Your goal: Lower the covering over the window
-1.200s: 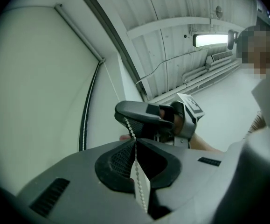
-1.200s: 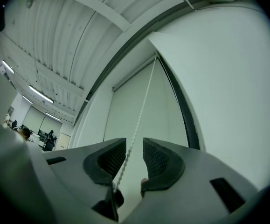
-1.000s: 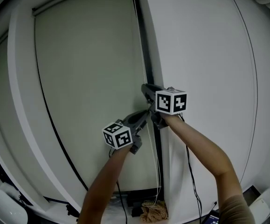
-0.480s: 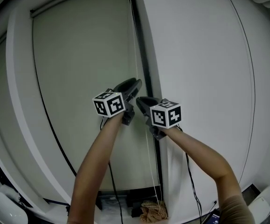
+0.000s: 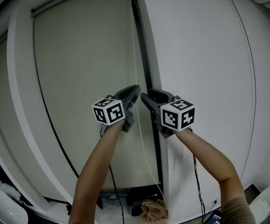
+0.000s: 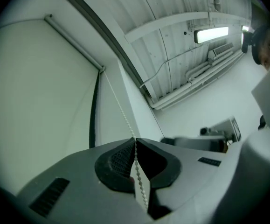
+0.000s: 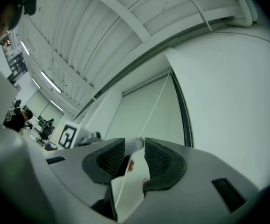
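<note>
A pale roller blind (image 5: pixel 88 78) covers the window, and its white bead cord (image 5: pixel 133 41) hangs along the right edge. My left gripper (image 5: pixel 135 88) points up at the cord, and its jaws have just closed. In the left gripper view the left gripper (image 6: pixel 135 140) is shut on the bead cord (image 6: pixel 121 113), which runs up to the blind's top roller. My right gripper (image 5: pixel 144 96) sits close beside it on the right, and its jaws have just been opening. In the right gripper view the right gripper (image 7: pixel 135 143) stands open, with the cord (image 7: pixel 155 104) passing loosely between the pads.
A dark frame strip (image 5: pixel 146 55) separates the blind from the white wall (image 5: pixel 204 55). A black cable (image 5: pixel 190 171) hangs down the wall under my right arm. Crumpled stuff (image 5: pixel 153 211) lies on the floor below. A ceiling light (image 6: pixel 211 34) glows overhead.
My left gripper rose from below the right one to beside it and shut on the cord. My right gripper let go, opened, and shifted down and to the right.
</note>
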